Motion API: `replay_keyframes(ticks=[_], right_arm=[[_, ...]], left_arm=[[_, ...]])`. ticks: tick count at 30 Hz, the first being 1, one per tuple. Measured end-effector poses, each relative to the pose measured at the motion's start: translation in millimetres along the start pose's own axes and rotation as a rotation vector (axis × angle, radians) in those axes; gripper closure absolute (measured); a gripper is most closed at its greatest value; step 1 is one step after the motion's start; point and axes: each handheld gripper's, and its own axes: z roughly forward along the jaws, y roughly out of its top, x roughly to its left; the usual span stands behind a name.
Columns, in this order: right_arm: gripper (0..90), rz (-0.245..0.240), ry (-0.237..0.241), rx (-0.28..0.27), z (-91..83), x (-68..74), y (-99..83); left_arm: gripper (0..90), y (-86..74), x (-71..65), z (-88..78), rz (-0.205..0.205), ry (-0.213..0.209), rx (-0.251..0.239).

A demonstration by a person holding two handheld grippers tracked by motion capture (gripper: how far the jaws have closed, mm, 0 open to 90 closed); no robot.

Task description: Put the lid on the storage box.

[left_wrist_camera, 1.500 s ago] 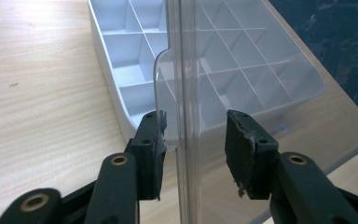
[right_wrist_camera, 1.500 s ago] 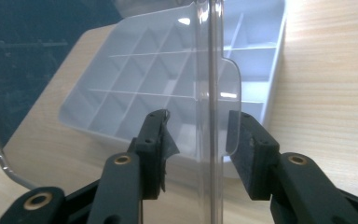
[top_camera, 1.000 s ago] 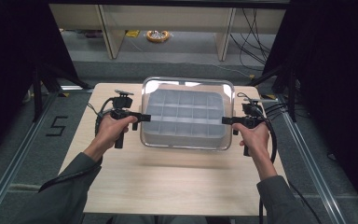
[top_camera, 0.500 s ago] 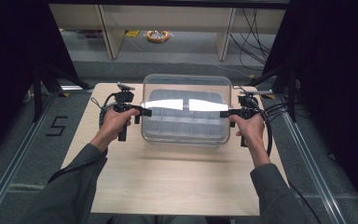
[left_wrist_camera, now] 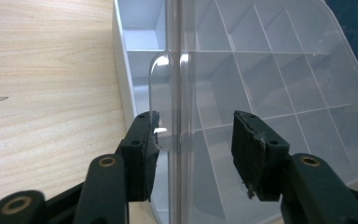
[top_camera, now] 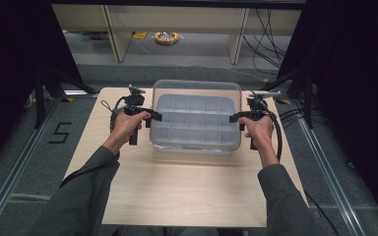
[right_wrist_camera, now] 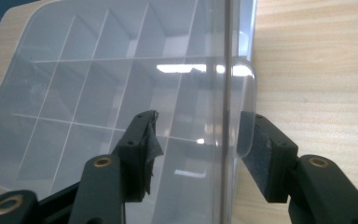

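Clear plastic box point(top_camera: 195, 119) with lid point(left_wrist_camera: 270, 88), divided into compartments, resting mid-table point(top_camera: 187, 191). Left hand-held gripper point(top_camera: 153, 117) at its left edge, right hand-held gripper point(top_camera: 234, 118) at its right edge. Both with jaws just opening, lid rim between the pads point(left_wrist_camera: 249, 149), 1 left pad maybe touching, no squeeze visible in either gripper view

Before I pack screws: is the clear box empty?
Empty: through the clear lid every compartment of the box seen in the three views looks bare.
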Motion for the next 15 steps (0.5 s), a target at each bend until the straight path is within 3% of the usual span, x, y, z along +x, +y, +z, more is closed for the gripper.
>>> replay_keyframes(ticks=[1, 3, 7, 9, 10, 11, 15], right_arm=[[47.9, 0.0, 0.0, 0.0, 0.0, 0.0, 0.0], [46.9, 0.055, -0.001, 0.033, 3.8, 1.4, 2.1], [46.6, 0.045, -0.002, 0.048, 8.7, -1.3, 5.3], [46.5, 0.071, 0.001, 0.061, 10.0, -0.5, 5.9], [46.2, 0.107, -0.001, 0.055, 14.4, 0.2, 8.2], [46.0, 0.086, 0.004, 0.055, 15.7, -1.9, 7.9], [45.1, 0.11, -0.007, 0.063, 21.8, -2.9, 9.5]], left_arm=[[50.1, 0.3, -0.6, 1.2, -0.012, 0.001, 0.006], [48.6, 0.7, -1.5, 4.2, -0.019, 0.011, 0.002], [47.4, 1.0, -0.3, 7.1, -0.02, 0.019, 0.018], [47.2, 1.0, 1.3, 9.4, -0.033, 0.018, 0.024], [46.5, 0.5, 1.6, 10.9, -0.042, 0.022, 0.026], [46.1, -0.1, 2.4, 12.8, -0.042, 0.024, 0.034], [45.5, -1.3, 4.0, 16.6, -0.052, 0.022, 0.045]])
